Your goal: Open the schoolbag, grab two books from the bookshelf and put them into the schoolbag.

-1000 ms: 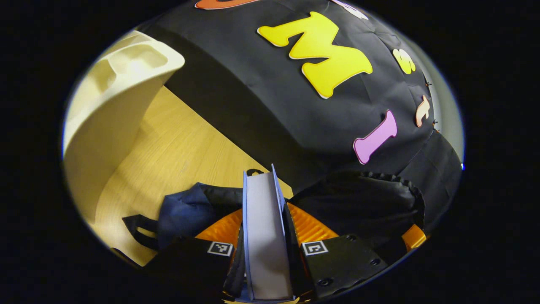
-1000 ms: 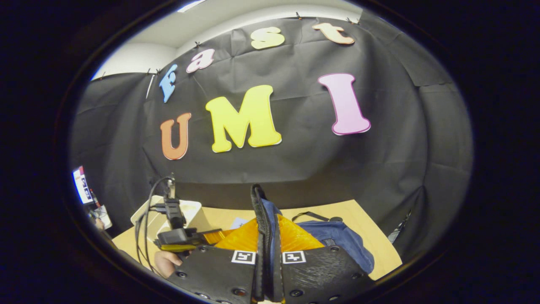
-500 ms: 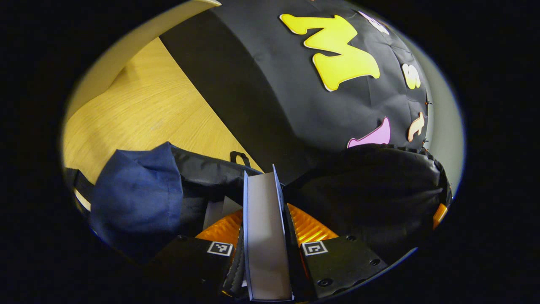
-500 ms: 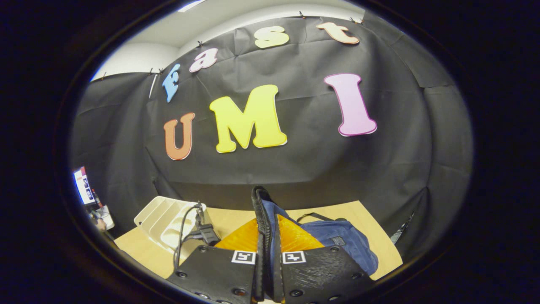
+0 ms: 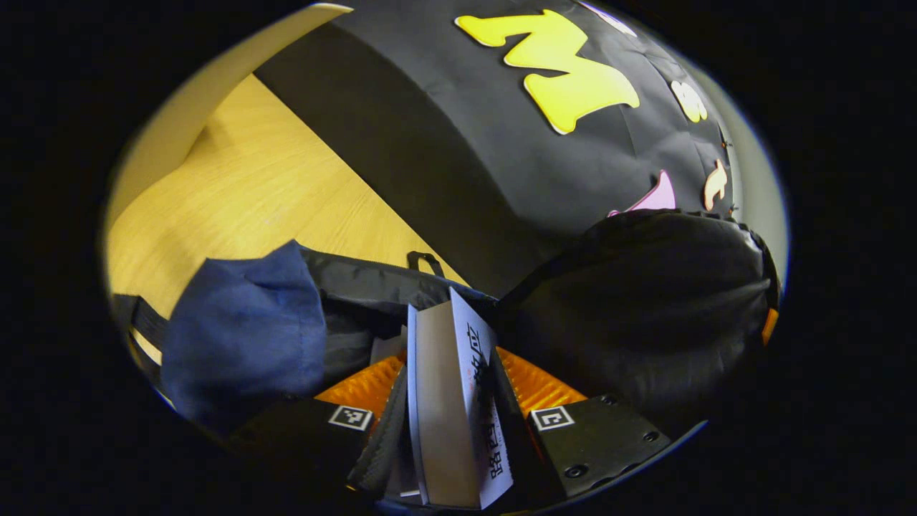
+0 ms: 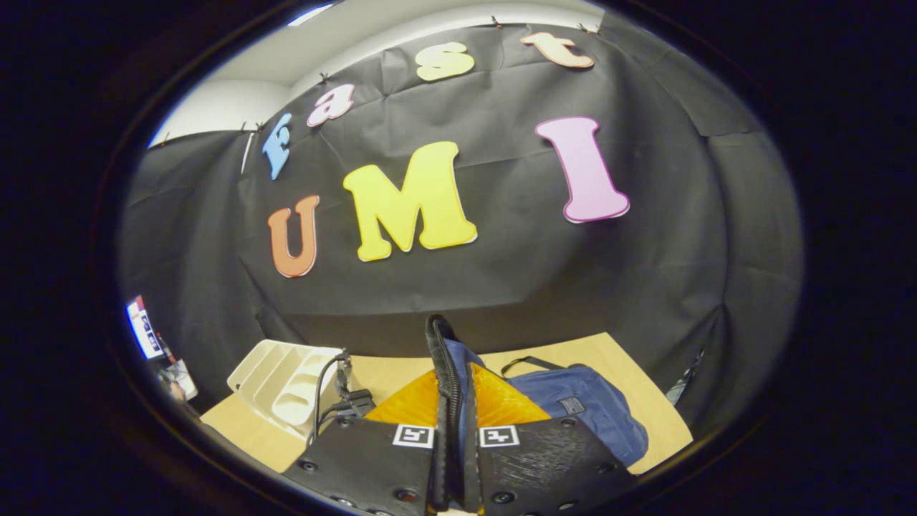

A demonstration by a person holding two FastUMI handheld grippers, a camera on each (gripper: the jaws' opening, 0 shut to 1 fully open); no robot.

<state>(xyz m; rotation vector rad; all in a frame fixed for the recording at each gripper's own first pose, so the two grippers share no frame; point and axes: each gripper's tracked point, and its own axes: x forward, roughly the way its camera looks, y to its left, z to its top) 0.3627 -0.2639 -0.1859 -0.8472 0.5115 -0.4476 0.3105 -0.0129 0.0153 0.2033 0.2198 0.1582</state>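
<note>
The navy schoolbag lies open on the wooden table, its black flap raised at the right. A grey-edged book stands tilted in the bag's mouth between the fingers of my left gripper, which is open, and its printed cover shows. A second pale book edge peeks out of the bag beside it. In the right gripper view my right gripper is shut on the flap's black zip edge and holds it up, with the schoolbag lying behind.
The white bookshelf rack stands at the left on the table. A black cable from the other gripper loops in front of it. The rack's cream edge crosses the upper left in the left gripper view.
My left gripper's fingers have spread apart and the book has tipped to one side, lower in the bag. The right gripper still holds the flap up.
</note>
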